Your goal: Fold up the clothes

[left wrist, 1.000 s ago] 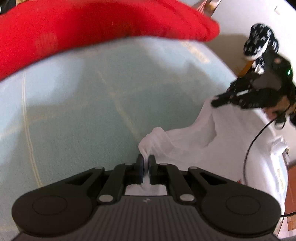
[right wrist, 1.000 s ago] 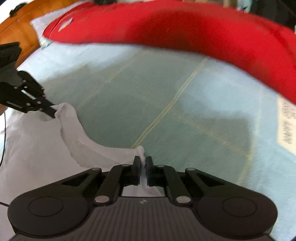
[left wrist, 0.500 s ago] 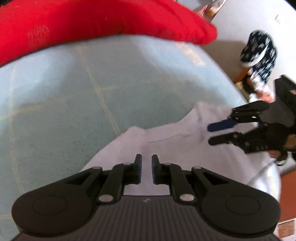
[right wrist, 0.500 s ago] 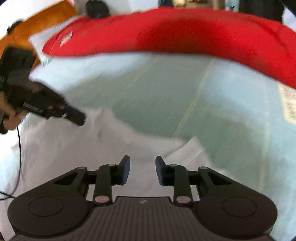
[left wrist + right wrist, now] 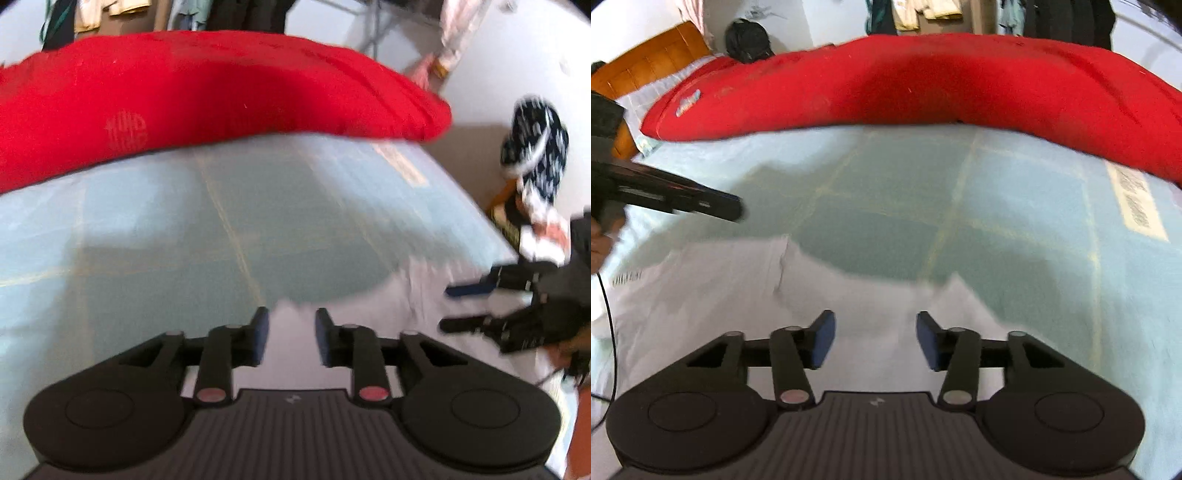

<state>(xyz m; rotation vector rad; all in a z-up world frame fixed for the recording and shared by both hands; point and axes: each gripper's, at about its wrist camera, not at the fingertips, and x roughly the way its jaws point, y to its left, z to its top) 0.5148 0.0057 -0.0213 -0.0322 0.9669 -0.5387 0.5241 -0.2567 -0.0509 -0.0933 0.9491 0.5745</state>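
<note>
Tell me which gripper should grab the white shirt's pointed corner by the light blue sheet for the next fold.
Right, probably. The right gripper is open above the white shirt, whose pointed corner lies just ahead of it. The left gripper, also open, is farther from that corner.

Home bedroom — bed point(image 5: 1015, 206), red quilt point(image 5: 923, 81), hanging clothes point(image 5: 923, 11).

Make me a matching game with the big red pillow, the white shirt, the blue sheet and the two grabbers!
Things:
1. red pillow
2. white shirt
3. blue sheet
4. left gripper and right gripper

Descriptions:
A. spread flat under everything
B. fingers open, holding nothing
C. lying along the far side of the bed
D. lying on the sheet, nearest the cameras

Pairs: 1-C, 2-D, 3-A, 4-B
</note>
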